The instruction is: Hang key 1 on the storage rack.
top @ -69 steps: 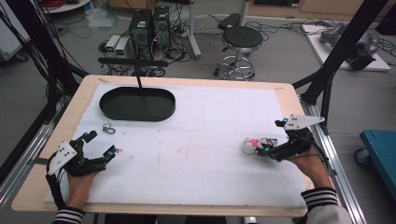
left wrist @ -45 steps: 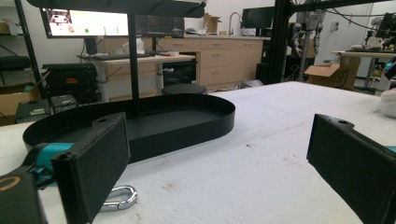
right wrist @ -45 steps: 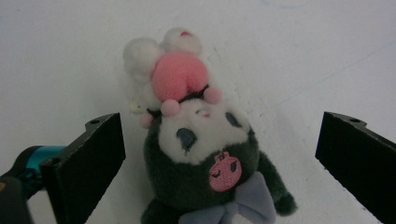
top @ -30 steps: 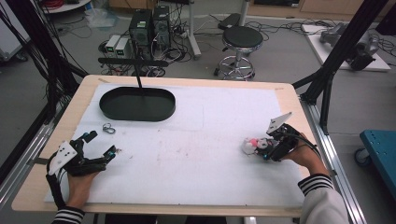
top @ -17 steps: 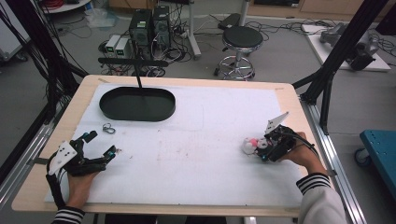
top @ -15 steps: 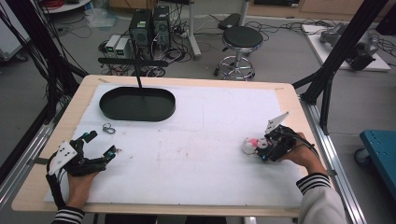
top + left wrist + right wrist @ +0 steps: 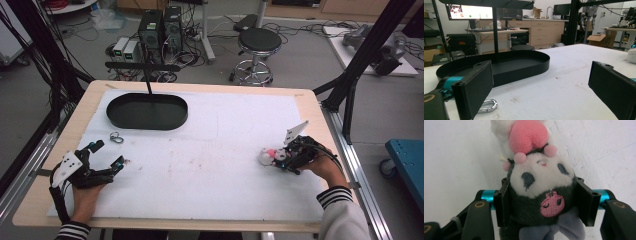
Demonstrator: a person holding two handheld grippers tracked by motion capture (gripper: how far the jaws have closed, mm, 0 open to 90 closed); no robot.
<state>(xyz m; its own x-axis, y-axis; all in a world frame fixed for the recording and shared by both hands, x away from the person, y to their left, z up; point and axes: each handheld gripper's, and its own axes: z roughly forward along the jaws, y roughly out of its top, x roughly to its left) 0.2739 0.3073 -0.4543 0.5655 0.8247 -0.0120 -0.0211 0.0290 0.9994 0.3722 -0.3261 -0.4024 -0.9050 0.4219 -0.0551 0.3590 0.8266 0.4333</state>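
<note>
A small plush toy (image 7: 267,156) with a dark head, white face and pink top lies at the right of the white mat. My right gripper (image 7: 280,159) has just been closing on it. In the right gripper view both black pads press the plush toy's (image 7: 539,180) dark sides, so the right gripper (image 7: 546,202) is shut on it. My left gripper (image 7: 107,153) rests at the front left with its jaws wide apart. In the left gripper view nothing lies between the jaws of the left gripper (image 7: 539,92).
A black oval tray (image 7: 145,126) sits at the back left, with a black post (image 7: 148,82) rising behind it. A small metal clip (image 7: 116,137) lies on the mat between the tray and my left gripper; it appears again (image 7: 487,106) by the left jaw.
The right gripper tilted in toward the plush toy, and its jaws have closed on the toy. The left hand and gripper have not moved.
</note>
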